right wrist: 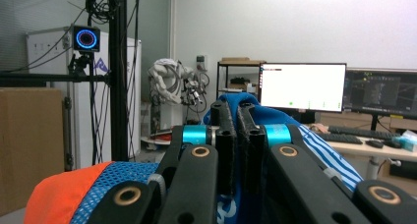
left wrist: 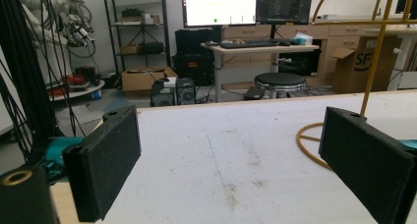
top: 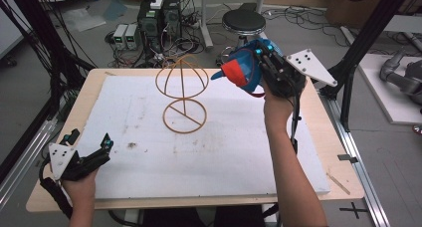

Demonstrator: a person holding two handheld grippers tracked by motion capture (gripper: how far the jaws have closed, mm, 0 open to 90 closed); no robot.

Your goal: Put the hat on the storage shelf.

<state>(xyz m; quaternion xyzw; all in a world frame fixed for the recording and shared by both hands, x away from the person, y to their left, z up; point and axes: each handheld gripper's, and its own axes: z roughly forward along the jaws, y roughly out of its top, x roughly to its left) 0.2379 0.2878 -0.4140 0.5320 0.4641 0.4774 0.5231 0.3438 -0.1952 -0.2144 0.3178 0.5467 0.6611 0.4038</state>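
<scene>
**Blue cap held aloft beside the wire stand**

The cap hangs in the air above the far right part of the surface, its long axis lying roughly sideways: the orange-red brim points left, toward the wire stand, while the crown sits back against the right gripper. The cap is blue, with an open mesh panel next to the brim and a white-striped section visible in the right gripper view; the fabric is soft and bunched where it is pinched. The right gripper's black jaws are pressed together on a fold of that blue fabric, held up by the person's right hand.

The stand is made of thin golden-yellow wire: a flat ring base with a cross bar, an upright rod, and a domed cage of curved hoops on top. It stands upright on the far middle of the white foam board, which is stained with faint brown marks and covers a pale wooden surface.

The left gripper rests low at the near left corner, its foam-padded jaws wide apart with nothing between them.
</scene>
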